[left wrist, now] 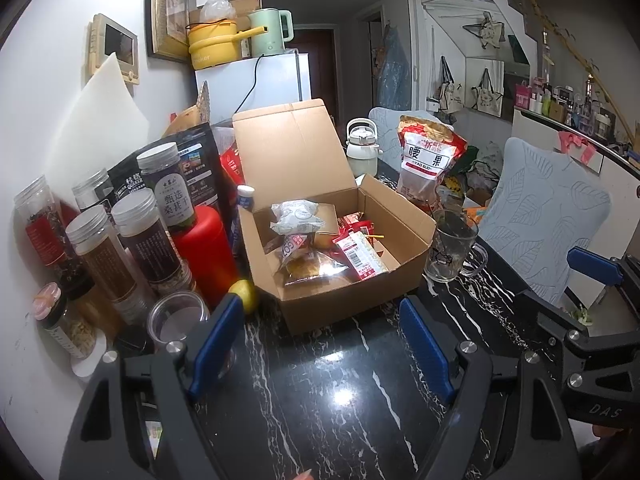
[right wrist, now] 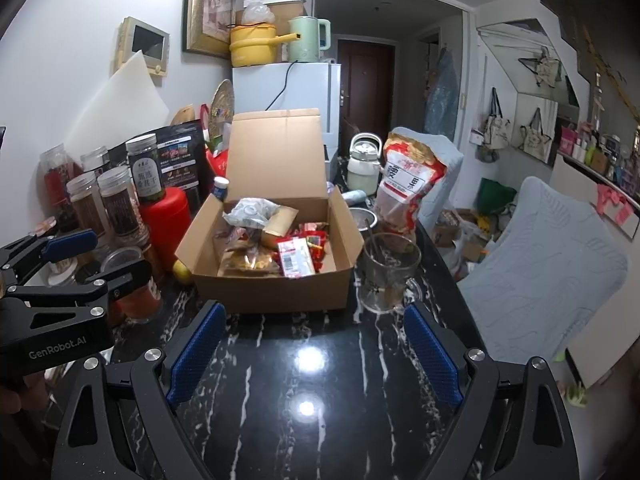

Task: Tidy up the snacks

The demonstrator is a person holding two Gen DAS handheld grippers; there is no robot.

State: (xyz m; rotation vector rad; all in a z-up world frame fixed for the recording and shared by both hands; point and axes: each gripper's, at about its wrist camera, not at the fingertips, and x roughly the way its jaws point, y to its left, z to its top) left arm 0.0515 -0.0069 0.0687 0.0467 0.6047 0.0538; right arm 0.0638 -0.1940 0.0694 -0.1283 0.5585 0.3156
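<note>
Snacks in crinkly wrappers lie heaped in the open cardboard box [right wrist: 272, 280], which sits on the black marble-patterned table [right wrist: 312, 380] at about 12 o'clock from both grippers. On top are a red packet [right wrist: 296, 257] with a barcode, a clear bag of brown pastry [right wrist: 248, 262] and a pale wrapped bun [right wrist: 252, 212]. I judge all of these light, soft and slippery, and the pastry likely to crush, so a gentle pinch on a sealed edge or corner would suit better than a squeeze across the middle. A tall bag of cashews [right wrist: 404, 188] stands outside the box at 1 o'clock, behind a glass mug [right wrist: 390, 272]; it looks heavier and floppy, best taken near its upper seam. The mug is fragile and stands just beside the box's right wall, so reaching past it could knock it.

The left gripper [left wrist: 324, 344] hovers over the table with its fingers spread wide and holding nothing. The right gripper [right wrist: 316, 354] is likewise spread and holding nothing, low over the glossy tabletop.

At 10 o'clock, jars [left wrist: 120, 240] and a red canister [left wrist: 204, 252] crowd the wall side, with a lemon [left wrist: 246, 294] touching the box's corner. The polished top reflects ceiling lights and will let the wrappers slide. A padded chair [right wrist: 540, 264] stands at 3 o'clock, and a white fridge [right wrist: 304, 88] carrying a yellow pot and a green kettle stands behind the box.
</note>
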